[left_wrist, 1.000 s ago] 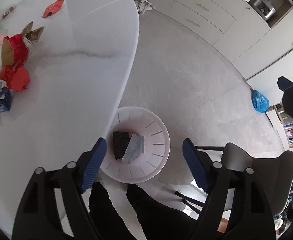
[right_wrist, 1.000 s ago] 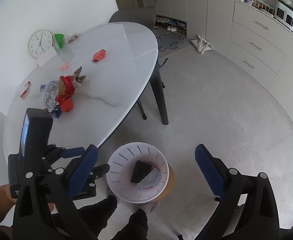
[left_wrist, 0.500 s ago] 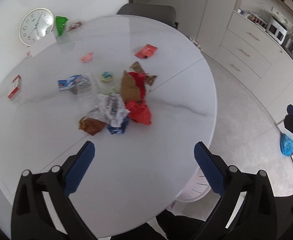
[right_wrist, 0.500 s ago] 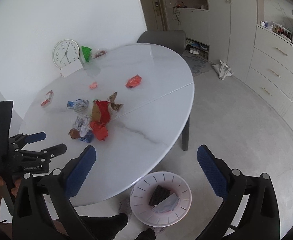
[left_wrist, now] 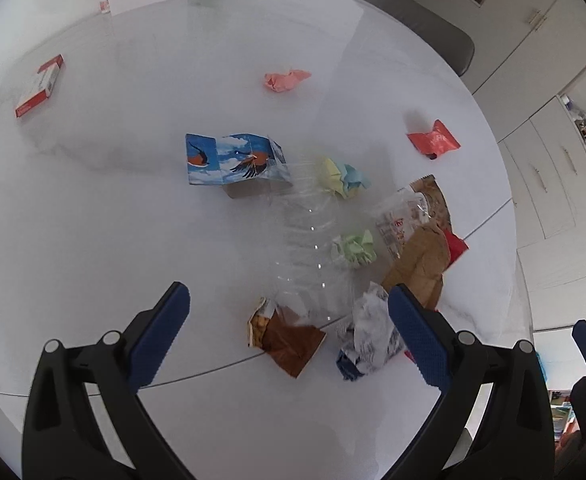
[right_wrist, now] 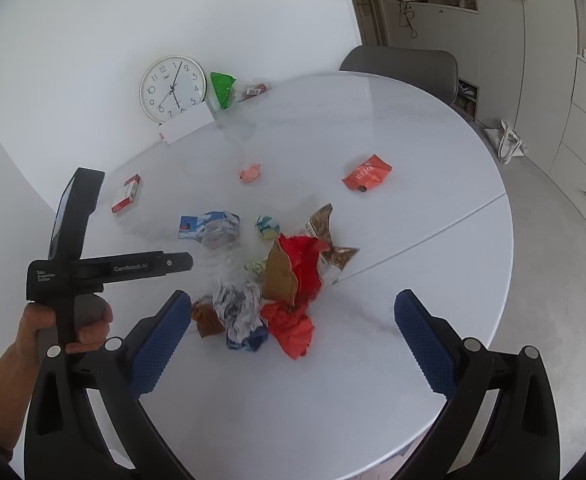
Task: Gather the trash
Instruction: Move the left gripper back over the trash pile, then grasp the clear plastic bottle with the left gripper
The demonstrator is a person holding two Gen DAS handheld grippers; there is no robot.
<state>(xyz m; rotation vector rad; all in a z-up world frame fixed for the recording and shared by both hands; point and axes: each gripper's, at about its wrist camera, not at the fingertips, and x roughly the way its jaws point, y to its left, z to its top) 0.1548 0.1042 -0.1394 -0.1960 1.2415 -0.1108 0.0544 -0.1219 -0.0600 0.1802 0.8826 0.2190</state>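
A pile of trash lies mid-table: a brown wrapper [left_wrist: 289, 340], crumpled white paper [left_wrist: 369, 332], a clear plastic bottle [left_wrist: 309, 240], a green paper ball [left_wrist: 355, 246], a brown paper bag [left_wrist: 421, 268] and a red wrapper [right_wrist: 291, 328]. Farther back are a blue bird-print carton [left_wrist: 233, 158], a pink paper ball [left_wrist: 285, 80] and an orange-red wrapper [left_wrist: 433, 140]. My left gripper [left_wrist: 289, 336] hovers open above the pile's near edge, holding nothing. My right gripper [right_wrist: 293, 344] is also open and empty, above the table's near side, with the pile beyond it.
A round white table [right_wrist: 413, 184] carries a red-and-white box [right_wrist: 127, 194], a clock [right_wrist: 173, 88] against the wall, a white card [right_wrist: 187, 126] and a green bag [right_wrist: 221, 88]. A grey chair [right_wrist: 401, 66] stands behind. A hand [right_wrist: 65, 320] holds the left gripper's handle.
Both views have swung from the white bin on the floor up over the table and onto the trash pile. The left jaws stand wider than a second ago. The bin has left view.
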